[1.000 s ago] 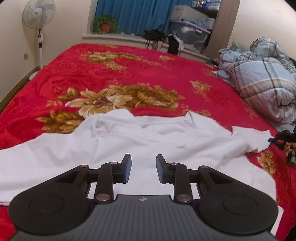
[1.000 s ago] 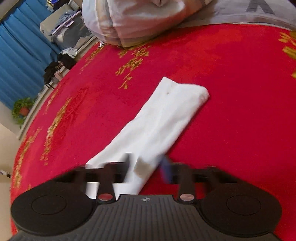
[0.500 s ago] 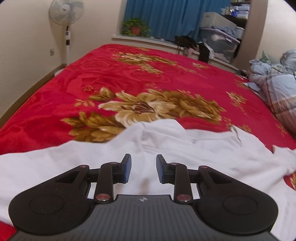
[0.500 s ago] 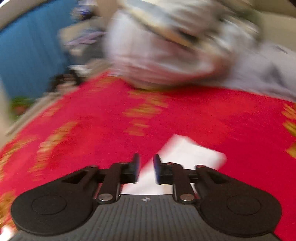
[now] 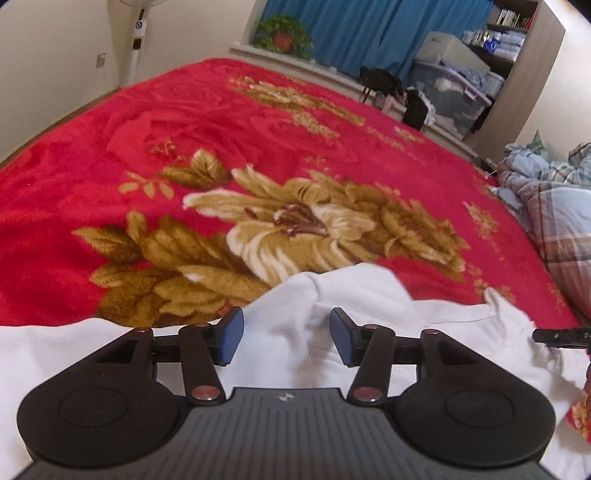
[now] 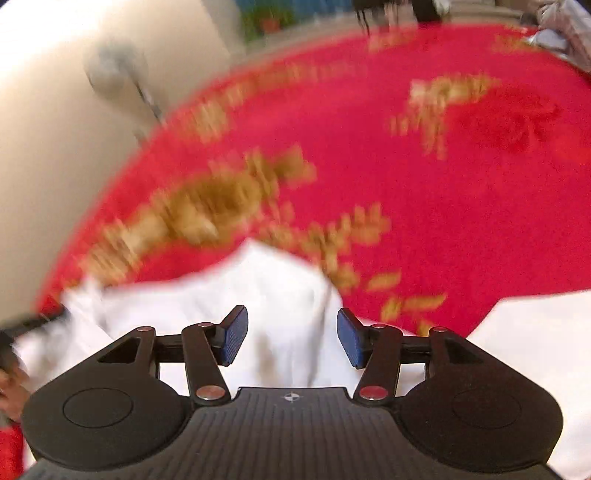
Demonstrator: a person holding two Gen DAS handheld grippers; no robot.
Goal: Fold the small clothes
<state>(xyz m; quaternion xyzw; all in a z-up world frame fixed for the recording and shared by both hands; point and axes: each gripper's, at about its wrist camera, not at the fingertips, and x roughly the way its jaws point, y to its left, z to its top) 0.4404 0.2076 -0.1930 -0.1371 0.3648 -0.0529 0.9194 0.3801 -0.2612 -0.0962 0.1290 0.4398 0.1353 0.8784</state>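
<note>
A white garment (image 5: 288,332) lay spread and rumpled across the near part of a bed covered by a red blanket (image 5: 155,147) with large gold flowers. The left gripper (image 5: 283,336) hung over the garment with its jaws opening, the blue pads (image 5: 229,335) standing apart above a raised fold of the cloth and pressing on nothing. In the left wrist view a dark tip of the other tool (image 5: 561,336) showed at the right edge, close to the garment's far corner. The right gripper (image 6: 292,340) was likewise over the white garment (image 6: 280,295), its jaws opening too, with cloth seen between the pads (image 6: 232,339) but not pinched by them; that view was blurred, so finer detail could not be told. A checked quilt (image 5: 554,206) was bunched at the right side of the bed, and a blue curtain (image 5: 369,29), a potted plant (image 5: 282,31) and a standing fan (image 5: 136,40) were beyond it.
</note>
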